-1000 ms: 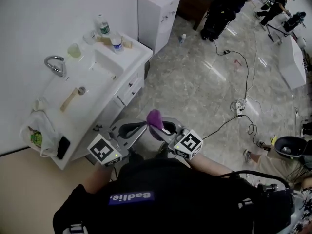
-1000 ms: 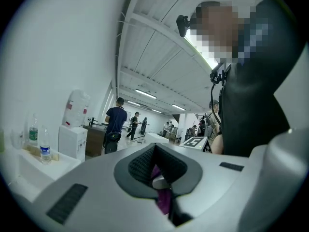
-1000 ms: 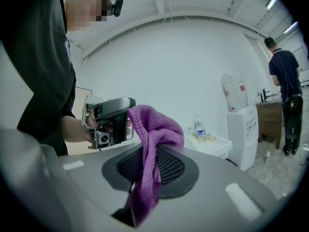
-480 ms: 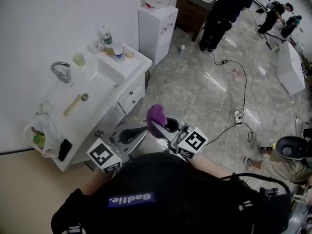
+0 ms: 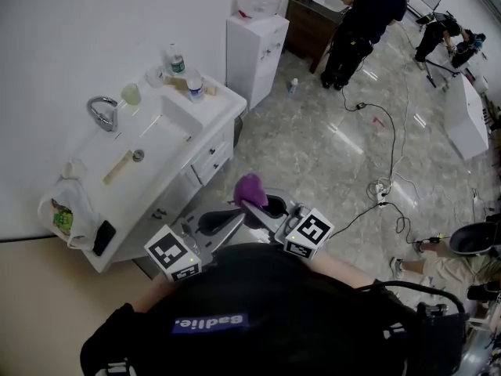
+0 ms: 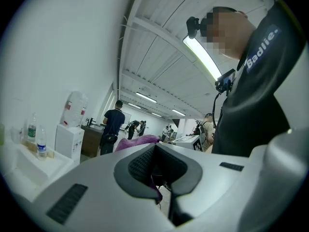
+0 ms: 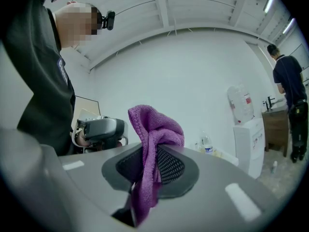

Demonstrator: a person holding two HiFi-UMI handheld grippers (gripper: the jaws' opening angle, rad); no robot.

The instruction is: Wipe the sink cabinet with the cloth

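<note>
The white sink cabinet (image 5: pixel 168 182) stands at the left against the wall, with a chrome faucet (image 5: pixel 102 112) over its basin. Both grippers hang close to my body, to the right of the cabinet's front and apart from it. My right gripper (image 5: pixel 258 206) is shut on a purple cloth (image 5: pixel 250 188), which bunches above the jaws and hangs down between them (image 7: pixel 154 134). My left gripper (image 5: pixel 227 218) sits just left of it, jaws together (image 6: pixel 157 168), with a thin sliver of purple showing at their seam. The cloth's top (image 6: pixel 137 141) shows beyond the left jaws.
On the cabinet top stand two water bottles (image 5: pixel 174 57), a cup (image 5: pixel 131 94) and a wooden brush (image 5: pixel 117 167) in the basin. A plastic bag (image 5: pixel 63 210) and a phone (image 5: pixel 102 237) sit at its near end. A water dispenser (image 5: pixel 254 45), floor cables (image 5: pixel 391 178) and people (image 5: pixel 364 14) lie beyond.
The head view has drifted a little, so the cabinet sits slightly further right in frame. Both grippers stay near my body, the right one still clamped on the cloth.
</note>
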